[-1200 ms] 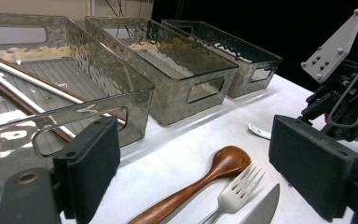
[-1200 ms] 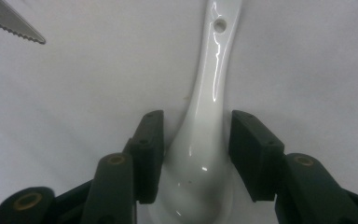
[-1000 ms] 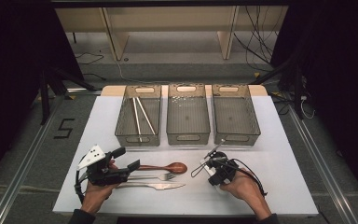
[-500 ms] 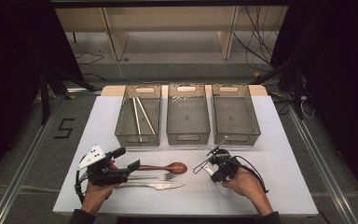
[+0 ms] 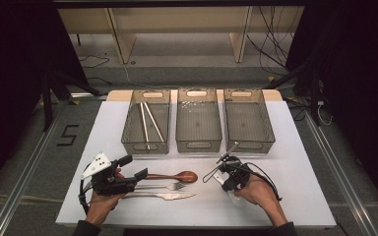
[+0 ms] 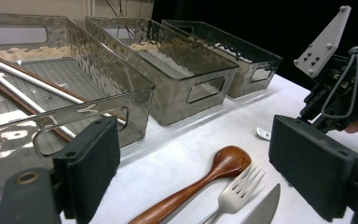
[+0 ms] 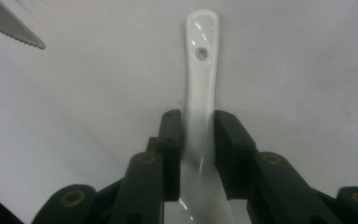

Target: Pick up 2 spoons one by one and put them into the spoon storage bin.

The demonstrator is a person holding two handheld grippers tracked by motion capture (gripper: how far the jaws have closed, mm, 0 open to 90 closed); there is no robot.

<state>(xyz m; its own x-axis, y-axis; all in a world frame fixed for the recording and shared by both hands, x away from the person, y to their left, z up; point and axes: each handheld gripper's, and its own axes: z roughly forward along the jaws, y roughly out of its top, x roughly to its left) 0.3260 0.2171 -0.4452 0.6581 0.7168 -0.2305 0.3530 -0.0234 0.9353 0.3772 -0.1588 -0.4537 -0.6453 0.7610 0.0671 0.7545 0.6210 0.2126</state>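
A white ceramic spoon (image 7: 200, 84) lay on the white table (image 5: 295, 147), its handle squeezed between the pads of the right gripper (image 7: 198, 126) and reaching on past the jaw tips. A serrated knife (image 7: 9, 25) tip lay off to that gripper's upper left. The left gripper (image 6: 193, 172) rested with its jaws spread wide, nothing between the pads; ahead of it lay a wooden spoon (image 6: 200, 184) and a fork (image 6: 237, 193), with three clear bins (image 6: 168, 70) beyond.
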